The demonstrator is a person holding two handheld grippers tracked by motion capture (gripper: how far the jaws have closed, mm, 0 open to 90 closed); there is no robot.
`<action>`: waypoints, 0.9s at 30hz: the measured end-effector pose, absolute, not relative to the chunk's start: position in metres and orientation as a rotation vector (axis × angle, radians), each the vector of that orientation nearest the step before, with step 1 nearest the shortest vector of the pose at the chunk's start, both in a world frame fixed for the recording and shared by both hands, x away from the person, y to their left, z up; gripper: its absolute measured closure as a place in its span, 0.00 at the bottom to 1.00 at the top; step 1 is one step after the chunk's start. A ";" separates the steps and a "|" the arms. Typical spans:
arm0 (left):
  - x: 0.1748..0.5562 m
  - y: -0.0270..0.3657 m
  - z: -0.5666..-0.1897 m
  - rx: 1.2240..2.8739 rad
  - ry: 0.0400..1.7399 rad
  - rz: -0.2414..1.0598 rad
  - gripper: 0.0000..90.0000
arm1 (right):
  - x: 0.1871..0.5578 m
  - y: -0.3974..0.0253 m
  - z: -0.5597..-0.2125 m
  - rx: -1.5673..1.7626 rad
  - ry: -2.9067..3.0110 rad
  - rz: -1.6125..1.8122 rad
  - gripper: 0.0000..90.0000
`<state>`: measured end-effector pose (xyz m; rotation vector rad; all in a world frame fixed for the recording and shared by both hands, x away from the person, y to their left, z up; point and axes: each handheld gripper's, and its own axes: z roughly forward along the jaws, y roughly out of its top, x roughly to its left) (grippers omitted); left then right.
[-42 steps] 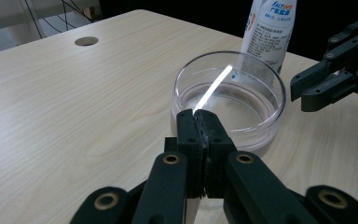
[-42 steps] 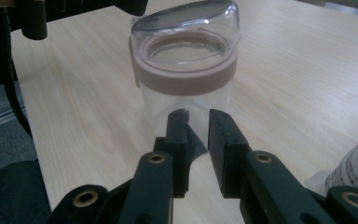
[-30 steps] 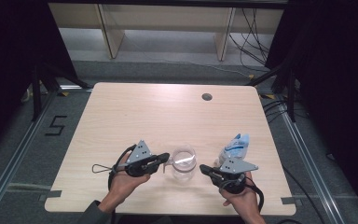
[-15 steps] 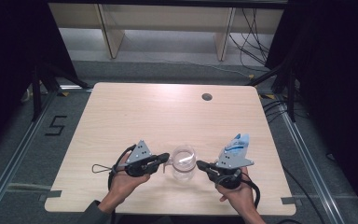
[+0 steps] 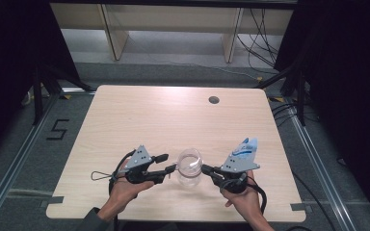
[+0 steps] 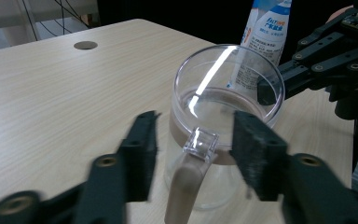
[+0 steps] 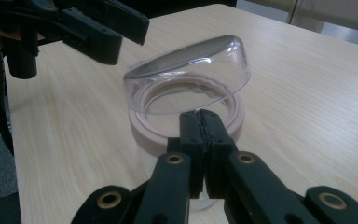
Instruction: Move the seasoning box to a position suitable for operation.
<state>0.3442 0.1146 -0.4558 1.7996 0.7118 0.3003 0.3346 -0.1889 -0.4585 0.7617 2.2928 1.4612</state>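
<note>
The clear jug [image 5: 190, 167] stands near the front edge of the surface [image 5: 139, 115], directly between the two tools. Its handle [image 6: 186, 179] points toward the left tool [image 6: 193, 142], whose jaws stand open on either side of it, not yet touching. The right tool [image 7: 200, 123] is pinched tight on the rim of the jug's tilted clear lid [image 7: 189, 77].

clear glossy plastic jug [image 6: 223, 116] w/ matt beige band; pale smooth wood-grain table [image 5: 139, 115]; glossy pouch [image 6: 265, 28].
</note>
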 end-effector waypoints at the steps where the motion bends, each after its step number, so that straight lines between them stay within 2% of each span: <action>1: 0.344 0.116 -0.457 1.799 0.723 0.290 0.41 | 0.335 -0.189 -0.458 0.768 2.292 1.471 0.99; 3: 0.340 0.119 -0.461 1.814 0.734 0.273 0.34 | 0.334 -0.188 -0.457 0.750 2.283 1.466 0.99; 10: 0.321 0.126 -0.473 1.860 0.774 0.323 0.25 | 0.334 -0.183 -0.452 0.719 2.288 1.457 0.99; 14: 0.313 0.127 -0.480 1.930 0.754 0.378 0.24 | 0.334 -0.182 -0.450 0.720 2.275 1.461 0.99; 27: 0.298 0.135 -0.491 1.917 0.781 0.363 0.23 | 0.332 -0.168 -0.439 0.708 2.254 1.498 0.98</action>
